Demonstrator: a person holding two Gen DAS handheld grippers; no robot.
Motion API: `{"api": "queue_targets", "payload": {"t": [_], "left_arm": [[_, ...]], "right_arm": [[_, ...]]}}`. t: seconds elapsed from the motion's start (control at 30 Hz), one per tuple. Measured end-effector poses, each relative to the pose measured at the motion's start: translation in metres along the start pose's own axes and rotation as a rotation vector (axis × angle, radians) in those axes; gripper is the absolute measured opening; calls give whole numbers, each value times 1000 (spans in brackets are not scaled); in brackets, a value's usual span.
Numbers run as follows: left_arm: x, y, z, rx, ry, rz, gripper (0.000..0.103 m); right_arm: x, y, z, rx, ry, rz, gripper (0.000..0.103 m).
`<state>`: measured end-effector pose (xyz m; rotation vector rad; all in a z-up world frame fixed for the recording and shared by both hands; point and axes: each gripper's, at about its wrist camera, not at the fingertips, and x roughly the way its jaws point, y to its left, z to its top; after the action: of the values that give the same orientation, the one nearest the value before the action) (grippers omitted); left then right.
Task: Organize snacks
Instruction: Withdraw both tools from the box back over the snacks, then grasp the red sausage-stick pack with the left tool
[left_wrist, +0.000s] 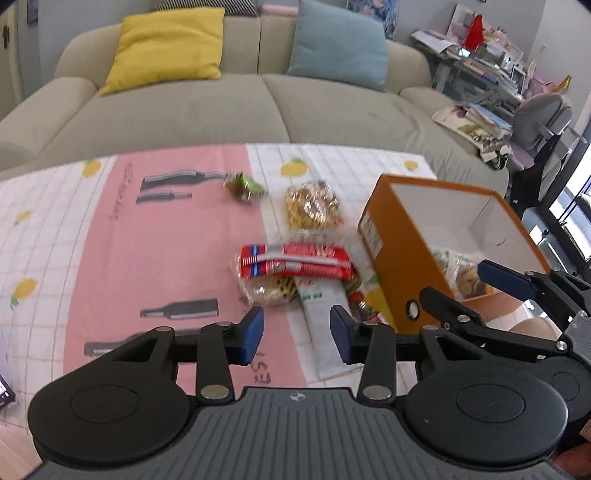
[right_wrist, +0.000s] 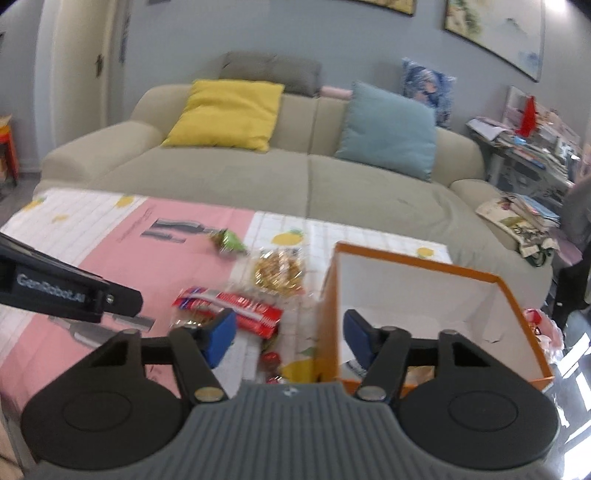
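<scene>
Left wrist view: your left claw (left_wrist: 297, 334) is spread wide and empty, hovering over the desk (left_wrist: 55, 229) just short of the snack pile beside the orange box (left_wrist: 397, 254). Judged step: between picks, with some snacks already in the box and several still out.

Right wrist view: your right claw (right_wrist: 290, 338) is also wide and empty, straddling the box's near wall, one finger inside and one outside.

Nearest the left claw is the red snack pack (left_wrist: 295, 260), lying flat, left of the box, on top of a clear bag of biscuits (left_wrist: 267, 290). Beyond it sits a clear bag of golden snacks (left_wrist: 312, 206); farther left of the box, a small green wrapper (left_wrist: 245, 184).

Next move, as a judgement: lower the left claw over the red pack across its narrow side, close, lift clear of the bag under it. The glossy film may slip.
</scene>
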<state>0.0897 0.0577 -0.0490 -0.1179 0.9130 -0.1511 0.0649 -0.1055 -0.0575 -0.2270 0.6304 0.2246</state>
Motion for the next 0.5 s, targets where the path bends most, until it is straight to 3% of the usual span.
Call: {"api": "queue_targets", "payload": {"t": [0.07,0.1,0.27,0.5], "left_arm": [[6,6,-1,-15,16,-2,66],[8,9,-3,-23,19,-2,70],[23,26,-4,-83,67,-3,73],[45,45,-6,-147,131,4,73]], "right_arm": [[9,6,-2,-23,23,5,58],[13,8,-3,-34,32,5,58],[37,17,-6,-78,88,16,47],[70,26,-6,-126,151,9,43]]}}
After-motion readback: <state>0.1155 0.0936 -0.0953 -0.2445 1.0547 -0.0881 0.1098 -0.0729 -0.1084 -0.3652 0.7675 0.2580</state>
